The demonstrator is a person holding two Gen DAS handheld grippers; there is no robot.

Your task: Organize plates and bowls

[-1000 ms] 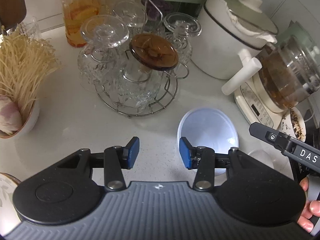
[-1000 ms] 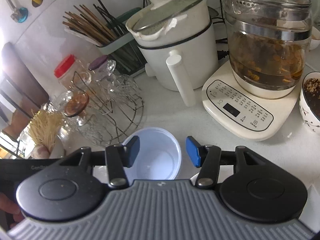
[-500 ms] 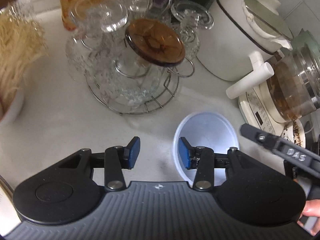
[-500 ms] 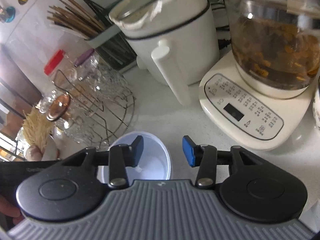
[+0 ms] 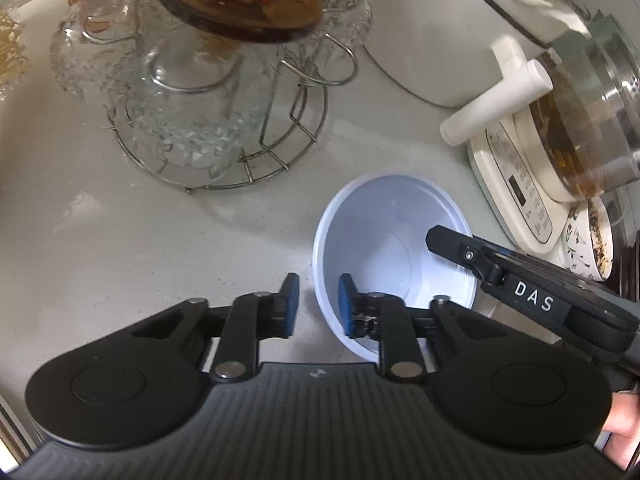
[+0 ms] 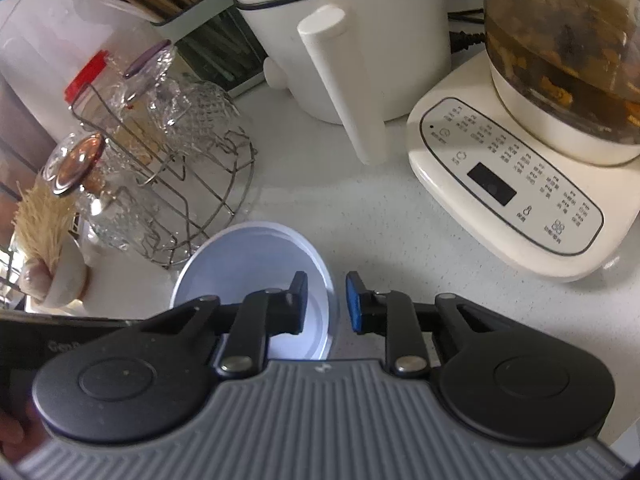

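Observation:
A pale blue bowl (image 5: pixel 384 240) stands upright on the white counter; it also shows in the right wrist view (image 6: pixel 248 264). My left gripper (image 5: pixel 314 304) is open and straddles the bowl's left rim, one finger inside, one outside. My right gripper (image 6: pixel 326 304) is open and straddles the bowl's right rim the same way. The right gripper's finger reaches over the bowl from the right in the left wrist view (image 5: pixel 460 252). A patterned bowl (image 5: pixel 588 248) with dark residue sits at the far right.
A wire rack with upturned glass cups (image 5: pixel 208 92) stands behind the bowl. A white pot with a handle (image 6: pixel 344 52) and a glass kettle on a cream base (image 6: pixel 508 168) stand at the back right. A bowl with dry noodles (image 6: pixel 48 248) sits left.
Both grippers have moved down and in toward the blue bowl, and each now has a finger inside its rim. Both jaws have narrowed slightly.

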